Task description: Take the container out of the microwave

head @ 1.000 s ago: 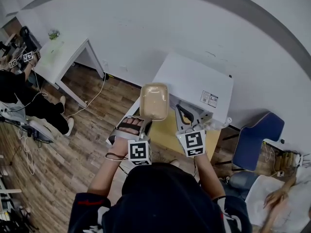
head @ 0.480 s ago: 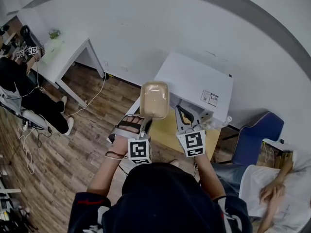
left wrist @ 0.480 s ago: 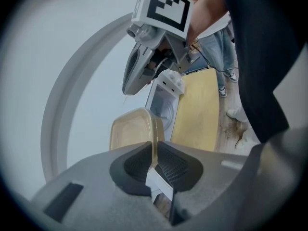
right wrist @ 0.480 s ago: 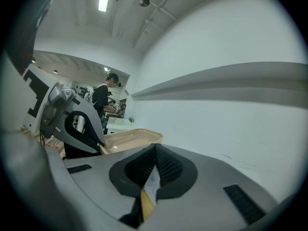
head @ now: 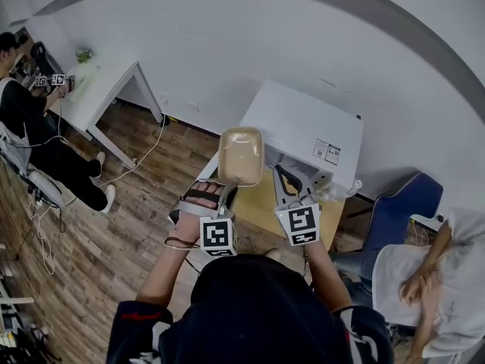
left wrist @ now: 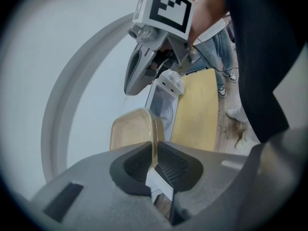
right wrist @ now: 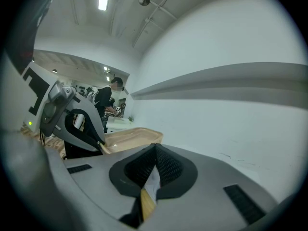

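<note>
The left gripper (head: 226, 192) clamps its ribbed black pads on the thin rim of the one container (head: 240, 156), a tan, translucent plastic tub, oblong with rounded corners, held in the air above the smooth yellow tabletop (head: 261, 212). The right gripper (head: 283, 179), the second of two, has its jaws pressed together on nothing. Just behind stands one white, boxy microwave (head: 303, 123), with the container outside it.

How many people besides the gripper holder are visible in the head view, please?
2: one person at far left beside the white table, another person at lower right by the blue chair. Others may be hidden.
</note>
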A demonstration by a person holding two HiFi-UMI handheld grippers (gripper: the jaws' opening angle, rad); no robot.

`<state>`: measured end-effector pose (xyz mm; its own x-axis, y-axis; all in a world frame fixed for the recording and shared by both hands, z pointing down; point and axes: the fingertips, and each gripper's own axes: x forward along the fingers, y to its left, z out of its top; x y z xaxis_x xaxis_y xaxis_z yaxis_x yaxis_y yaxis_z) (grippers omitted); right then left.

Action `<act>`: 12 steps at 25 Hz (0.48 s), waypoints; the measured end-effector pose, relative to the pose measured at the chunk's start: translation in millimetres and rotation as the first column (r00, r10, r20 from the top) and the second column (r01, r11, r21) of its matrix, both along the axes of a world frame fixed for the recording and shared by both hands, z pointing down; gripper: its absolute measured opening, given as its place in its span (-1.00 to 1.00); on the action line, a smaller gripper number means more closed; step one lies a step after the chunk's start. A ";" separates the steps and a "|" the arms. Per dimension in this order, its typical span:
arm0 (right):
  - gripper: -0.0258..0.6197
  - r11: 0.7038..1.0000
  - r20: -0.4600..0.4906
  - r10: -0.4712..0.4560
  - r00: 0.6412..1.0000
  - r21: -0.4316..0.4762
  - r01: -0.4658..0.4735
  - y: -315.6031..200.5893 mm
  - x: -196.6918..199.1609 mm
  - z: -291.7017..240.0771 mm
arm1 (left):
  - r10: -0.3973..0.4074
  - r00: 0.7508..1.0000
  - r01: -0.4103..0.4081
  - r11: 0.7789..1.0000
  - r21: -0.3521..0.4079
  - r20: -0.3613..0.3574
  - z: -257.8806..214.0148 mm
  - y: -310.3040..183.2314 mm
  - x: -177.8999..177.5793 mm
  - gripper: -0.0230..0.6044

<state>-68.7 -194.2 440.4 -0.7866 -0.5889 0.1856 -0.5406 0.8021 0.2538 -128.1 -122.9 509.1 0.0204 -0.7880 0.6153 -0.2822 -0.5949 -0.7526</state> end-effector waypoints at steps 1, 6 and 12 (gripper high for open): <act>-0.90 1.000 -0.002 0.001 1.000 0.001 -0.001 0.2 0.3 0.0 | 0.001 1.000 -0.001 1.000 0.000 0.001 0.2 0.2 0.2 -0.78; -0.90 1.000 -0.003 0.010 1.000 0.004 -0.010 -0.9 3.9 0.5 | 0.003 1.000 -0.003 1.000 0.011 0.005 -3.3 -1.8 0.6 -0.77; -0.90 1.000 0.004 0.017 1.000 0.003 -0.017 0.3 6.0 -2.0 | -0.002 1.000 0.002 1.000 0.019 0.005 -7.1 -0.8 0.5 -0.77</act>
<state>-62.6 -193.9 438.4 -0.7770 -0.6030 0.1807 -0.5553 0.7918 0.2543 -127.6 -123.6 502.0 0.0162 -0.7994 0.6006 -0.2794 -0.5804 -0.7649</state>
